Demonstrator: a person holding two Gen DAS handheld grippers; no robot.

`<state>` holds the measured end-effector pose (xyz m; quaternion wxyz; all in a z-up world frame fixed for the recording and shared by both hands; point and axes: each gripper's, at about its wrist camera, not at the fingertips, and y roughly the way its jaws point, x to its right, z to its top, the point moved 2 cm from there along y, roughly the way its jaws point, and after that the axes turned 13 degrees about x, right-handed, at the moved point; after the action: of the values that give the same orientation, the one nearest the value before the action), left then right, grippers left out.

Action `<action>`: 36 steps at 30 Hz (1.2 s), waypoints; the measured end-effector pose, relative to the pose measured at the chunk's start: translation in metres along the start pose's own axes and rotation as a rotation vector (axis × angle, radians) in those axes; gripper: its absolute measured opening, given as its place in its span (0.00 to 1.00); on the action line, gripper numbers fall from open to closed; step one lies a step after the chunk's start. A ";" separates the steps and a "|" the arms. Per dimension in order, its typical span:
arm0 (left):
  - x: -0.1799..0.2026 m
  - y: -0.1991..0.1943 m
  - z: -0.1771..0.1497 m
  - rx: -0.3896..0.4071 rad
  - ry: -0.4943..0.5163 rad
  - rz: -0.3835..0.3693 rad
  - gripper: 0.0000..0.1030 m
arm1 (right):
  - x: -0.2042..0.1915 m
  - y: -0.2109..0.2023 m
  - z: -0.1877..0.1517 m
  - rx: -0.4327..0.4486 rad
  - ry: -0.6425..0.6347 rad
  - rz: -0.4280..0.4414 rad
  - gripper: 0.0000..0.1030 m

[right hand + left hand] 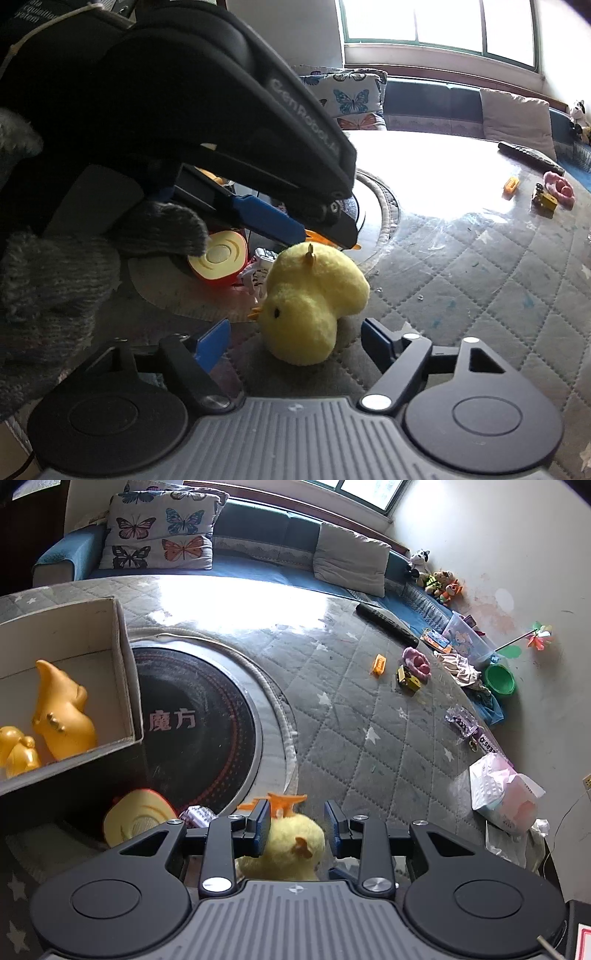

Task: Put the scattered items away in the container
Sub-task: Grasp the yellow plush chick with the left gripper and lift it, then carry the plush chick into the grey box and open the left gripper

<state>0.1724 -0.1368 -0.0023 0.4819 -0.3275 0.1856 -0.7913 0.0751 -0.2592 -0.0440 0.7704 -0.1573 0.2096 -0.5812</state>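
My left gripper (295,825) and right gripper (295,338) both sit half open around the yellow chick (314,299) on the mat, neither squeezing; they might bump, far from the box (127,686)

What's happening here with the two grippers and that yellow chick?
A person in knit gloves is tidying toys into a cardboard box, which already holds two yellow figures. Both grippers are around a yellow plush chick lying on the quilted table cover. The left gripper comes at it from above and the right gripper from the near side; both sets of jaws are open, not yet pressing. A small red-and-yellow toy lies beside the chick.
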 end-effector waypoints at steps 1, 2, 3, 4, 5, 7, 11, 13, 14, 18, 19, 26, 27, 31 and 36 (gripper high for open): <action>0.000 0.002 0.001 -0.002 0.003 0.001 0.34 | 0.000 0.002 0.000 -0.003 0.003 0.003 0.69; -0.001 0.004 0.002 -0.007 0.005 0.005 0.34 | 0.001 0.003 0.000 -0.007 0.005 0.006 0.67; -0.002 0.007 0.002 -0.013 0.005 0.010 0.34 | 0.001 0.005 0.000 -0.010 0.007 0.008 0.67; -0.003 0.009 0.002 -0.020 0.004 0.015 0.34 | 0.002 0.006 0.000 -0.013 0.008 0.008 0.65; -0.004 0.012 0.002 -0.026 0.003 0.020 0.34 | 0.002 0.007 -0.001 -0.014 0.010 0.011 0.62; -0.006 0.016 0.001 -0.035 0.001 0.029 0.34 | 0.003 0.008 -0.001 -0.016 0.017 0.018 0.58; -0.007 0.023 -0.001 -0.054 0.004 0.036 0.34 | 0.006 0.009 -0.001 -0.018 0.035 0.031 0.49; -0.007 0.026 -0.002 -0.059 0.005 0.041 0.35 | 0.008 0.010 0.000 -0.018 0.042 0.036 0.48; -0.007 0.027 -0.002 -0.060 0.002 0.042 0.35 | 0.008 0.010 0.000 -0.017 0.044 0.037 0.47; -0.009 0.028 -0.001 -0.062 -0.017 0.040 0.34 | 0.009 0.008 0.000 -0.013 0.054 0.049 0.41; -0.010 0.028 -0.001 -0.061 -0.022 0.039 0.34 | 0.009 0.008 0.000 -0.012 0.051 0.049 0.41; -0.010 0.020 -0.003 -0.042 -0.035 0.013 0.32 | 0.008 0.000 0.000 -0.003 0.028 0.044 0.40; -0.010 0.017 -0.003 -0.037 -0.038 0.008 0.32 | 0.007 -0.001 0.001 -0.001 0.023 0.043 0.40; -0.013 0.002 0.001 0.002 -0.059 -0.012 0.32 | 0.000 -0.010 0.008 0.020 -0.016 0.046 0.39; -0.024 -0.025 0.019 0.089 -0.085 -0.007 0.32 | -0.015 -0.014 0.029 0.063 -0.081 0.074 0.39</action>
<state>0.1773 -0.1034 0.0183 0.5008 -0.3395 0.1284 -0.7858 0.0743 -0.2487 -0.0099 0.8040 -0.1483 0.1654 -0.5516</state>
